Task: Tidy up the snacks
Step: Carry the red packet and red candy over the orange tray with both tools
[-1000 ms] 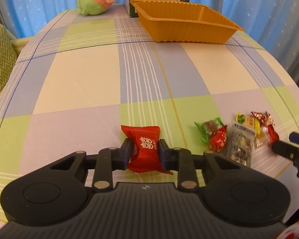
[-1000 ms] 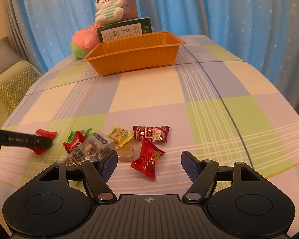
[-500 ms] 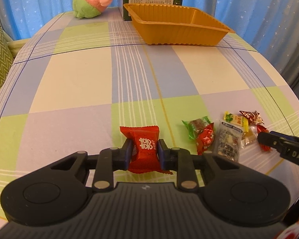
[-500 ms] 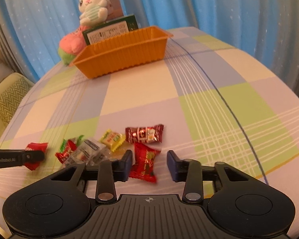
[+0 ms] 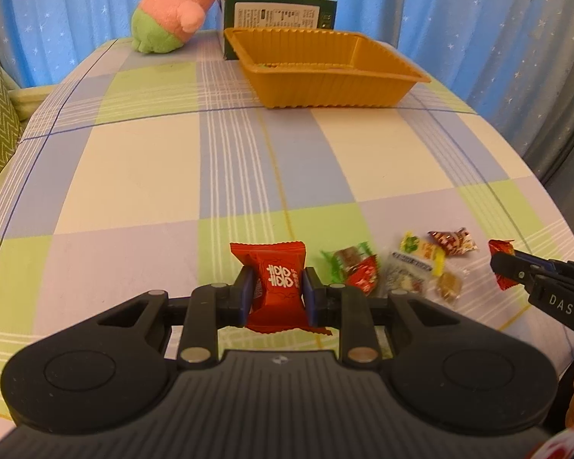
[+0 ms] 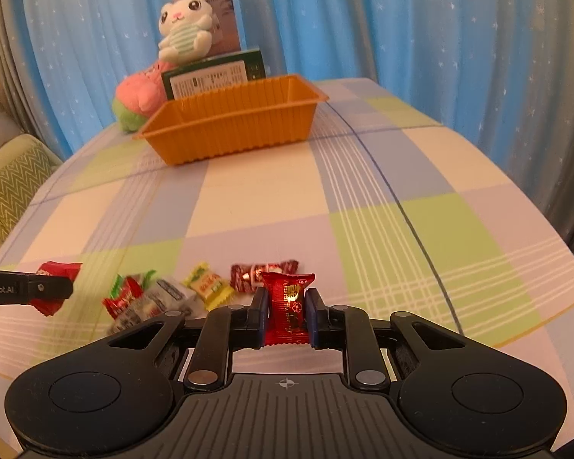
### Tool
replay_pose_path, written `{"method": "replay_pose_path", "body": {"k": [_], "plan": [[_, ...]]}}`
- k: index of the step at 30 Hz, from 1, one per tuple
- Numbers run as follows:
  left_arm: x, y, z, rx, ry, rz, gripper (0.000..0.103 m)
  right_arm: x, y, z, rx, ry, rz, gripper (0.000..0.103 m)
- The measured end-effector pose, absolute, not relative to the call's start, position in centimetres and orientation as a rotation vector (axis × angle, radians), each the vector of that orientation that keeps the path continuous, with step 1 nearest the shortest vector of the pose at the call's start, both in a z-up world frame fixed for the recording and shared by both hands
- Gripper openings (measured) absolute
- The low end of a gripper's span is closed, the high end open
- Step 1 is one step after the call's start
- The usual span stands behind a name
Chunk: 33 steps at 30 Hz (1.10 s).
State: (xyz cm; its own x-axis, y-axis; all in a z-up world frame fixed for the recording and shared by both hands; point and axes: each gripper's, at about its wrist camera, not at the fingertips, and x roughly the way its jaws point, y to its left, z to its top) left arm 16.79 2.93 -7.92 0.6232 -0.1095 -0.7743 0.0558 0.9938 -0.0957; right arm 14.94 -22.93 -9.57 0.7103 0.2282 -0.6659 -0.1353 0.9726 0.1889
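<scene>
Red and shiny, a square candy packet with white signs (image 5: 278, 287) sits squeezed between the two fingers of the left gripper (image 5: 278, 295) in the left wrist view. Just to the right of that gripper lies a little heap of wrapped sweets (image 5: 401, 267) on the checked tablecloth (image 5: 134, 176). Further right is the side of the right gripper (image 5: 516, 267), with the letters "DAS" on it. Far ahead stands a ribbed orange plastic tray (image 5: 325, 72).

In the right wrist view, the right gripper (image 6: 287, 315) is clamped on a red foil candy with gold print (image 6: 289, 308). To its left, the left gripper (image 6: 38, 288) shows the letters "nRobot.AI". The orange tray (image 6: 233, 118) is far ahead, with a green box with a white label (image 6: 214, 74) behind it; its small writing is too tiny to read.
</scene>
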Motion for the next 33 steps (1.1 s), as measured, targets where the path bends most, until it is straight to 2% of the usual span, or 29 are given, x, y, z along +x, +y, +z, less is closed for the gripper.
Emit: {"method": "replay_pose_path", "body": {"k": [17,33], "plan": [[19.0,-0.3,-4.5,-0.04,0.82,-0.166,0.024,17.7,-23.8,-6.3,0.107,0.71,0.221,0.02],[24.8,-0.7,-2.2,-0.064,0.732,-0.181,0.024,24.1,-22.8,-3.1,0.104,0.62,0.245,0.02]]}}
